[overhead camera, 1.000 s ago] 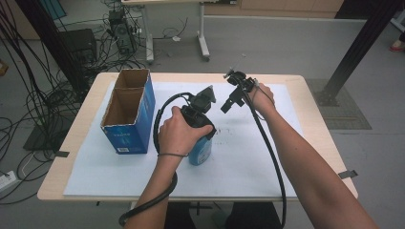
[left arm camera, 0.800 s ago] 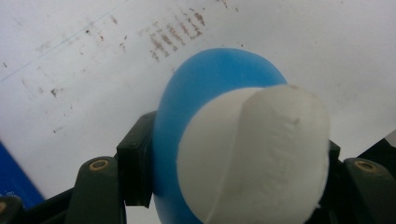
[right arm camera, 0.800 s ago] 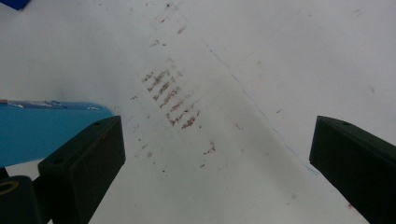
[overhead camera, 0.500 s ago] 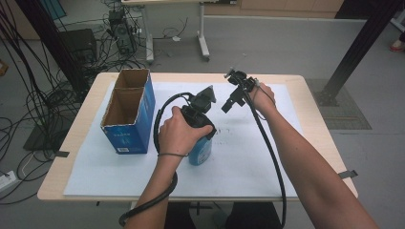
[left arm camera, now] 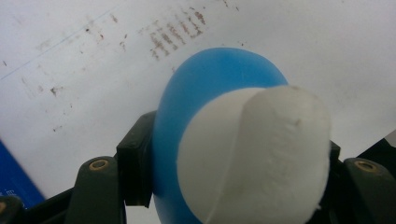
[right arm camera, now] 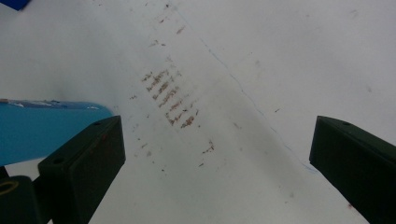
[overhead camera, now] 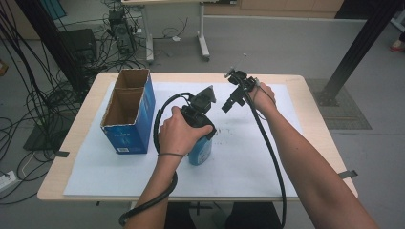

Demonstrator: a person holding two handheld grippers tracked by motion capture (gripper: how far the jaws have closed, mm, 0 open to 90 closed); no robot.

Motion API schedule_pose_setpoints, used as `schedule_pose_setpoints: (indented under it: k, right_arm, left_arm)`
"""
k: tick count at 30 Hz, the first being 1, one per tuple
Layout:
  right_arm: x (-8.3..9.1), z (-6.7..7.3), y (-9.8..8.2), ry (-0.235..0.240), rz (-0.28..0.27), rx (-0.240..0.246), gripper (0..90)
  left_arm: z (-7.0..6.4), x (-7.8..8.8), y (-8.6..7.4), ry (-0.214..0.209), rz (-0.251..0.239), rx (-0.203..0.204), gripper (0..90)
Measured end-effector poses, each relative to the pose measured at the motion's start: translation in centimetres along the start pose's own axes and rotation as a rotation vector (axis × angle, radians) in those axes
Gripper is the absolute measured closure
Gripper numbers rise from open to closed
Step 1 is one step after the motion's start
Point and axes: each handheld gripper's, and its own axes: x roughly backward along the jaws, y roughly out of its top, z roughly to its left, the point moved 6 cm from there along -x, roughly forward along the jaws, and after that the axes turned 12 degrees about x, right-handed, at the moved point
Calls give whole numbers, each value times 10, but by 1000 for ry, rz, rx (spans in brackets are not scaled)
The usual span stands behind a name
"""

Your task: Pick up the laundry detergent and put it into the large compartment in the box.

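We see no change since 1 second ago: our left gripper (overhead camera: 203, 136) stays clamped on the blue bottle (left arm camera: 205, 93), upright just right of the 2-compartment cardboard box (overhead camera: 129, 112). Our right gripper (right arm camera: 215, 154), jaws wide and empty, hovers beyond the bottle, so we judge the lift into the box not yet begun.

Wooden table (overhead camera: 315, 138) at the centre, pale top with rounded corners, mostly covered by a white paper sheet (overhead camera: 239, 167) marked with faint brown smudges (right arm camera: 170, 100). Grey floor (overhead camera: 286, 47) all around the table, evenly lit, no hard shadows. Beyond the table's far edge, a second desk on white legs with flat feet (overhead camera: 204, 45). Left of the table, a tangle of black cables (overhead camera: 28, 95) and dark equipment boxes (overhead camera: 79, 43). Right of the table, a black slanted post (overhead camera: 356, 47) rising from a base plate, beside a dark floor mat (overhead camera: 344, 107). Strips of tape (overhead camera: 347, 174) hanging off the table's edges.
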Motion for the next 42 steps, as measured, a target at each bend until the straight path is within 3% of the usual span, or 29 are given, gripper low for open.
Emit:
schedule_pose_setpoints:
  k: [42]
  right_arm:
    - [-3,0,1,8,2,-7,32]
  left_arm:
    - [0,0,-1,6,-24,-10,367]
